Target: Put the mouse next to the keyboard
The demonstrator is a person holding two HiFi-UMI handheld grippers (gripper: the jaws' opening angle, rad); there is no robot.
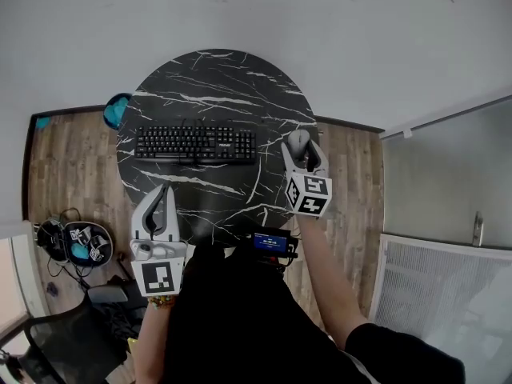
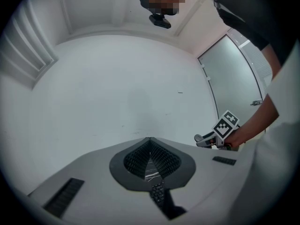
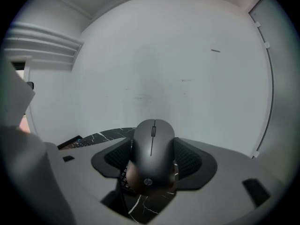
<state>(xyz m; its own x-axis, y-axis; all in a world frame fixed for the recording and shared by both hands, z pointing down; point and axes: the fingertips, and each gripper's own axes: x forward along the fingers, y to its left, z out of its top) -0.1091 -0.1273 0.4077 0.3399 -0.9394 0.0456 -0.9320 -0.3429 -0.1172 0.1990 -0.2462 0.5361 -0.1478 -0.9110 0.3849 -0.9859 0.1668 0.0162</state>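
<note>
A dark grey mouse is held over the right part of the round black marble table, just right of the black keyboard. My right gripper is shut on the mouse, its ribbed pads pressing both sides. The mouse's front end points away from me and rises above the jaws. My left gripper hovers over the table's near left edge, shut and holding nothing. In the left gripper view its pads meet at the tips, and the keyboard shows in the slit below them.
A teal object sits at the table's left rim. Headphones and cables lie on the wood floor at lower left, beside a chair. A glass partition stands to the right. White wall lies beyond the table.
</note>
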